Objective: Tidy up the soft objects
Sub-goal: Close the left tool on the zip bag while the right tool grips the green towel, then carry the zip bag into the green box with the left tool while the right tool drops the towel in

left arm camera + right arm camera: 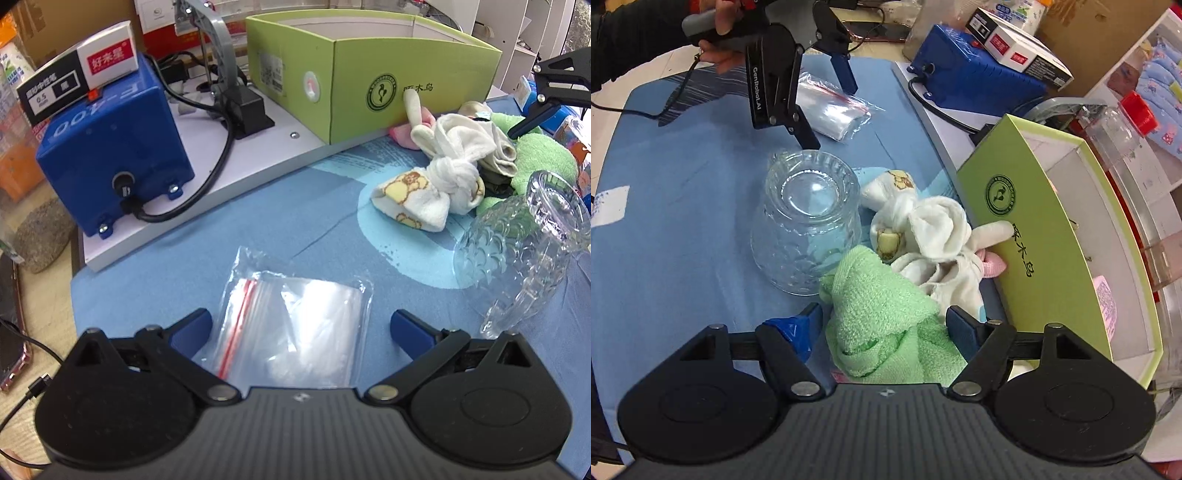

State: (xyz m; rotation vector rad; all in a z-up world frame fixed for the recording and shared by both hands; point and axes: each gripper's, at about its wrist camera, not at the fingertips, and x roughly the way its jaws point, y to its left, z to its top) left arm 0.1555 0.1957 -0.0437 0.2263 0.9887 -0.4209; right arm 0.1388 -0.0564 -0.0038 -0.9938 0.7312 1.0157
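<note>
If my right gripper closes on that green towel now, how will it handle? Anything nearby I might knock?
The green towel looks like soft, crumpled terry, so it will probably sag and trail from the right gripper instead of lifting flat. It lies against the knotted white socks, which may drag along. The upturned glass cup stands right beside it and could slide or tip if bumped.

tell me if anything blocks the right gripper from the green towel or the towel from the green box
Nothing visible blocks the right gripper: its open fingers already straddle the green towel. Toward the green box, the knotted white cloths lie against the box's near wall, and the upside-down glass sits on the opposite side.
</note>
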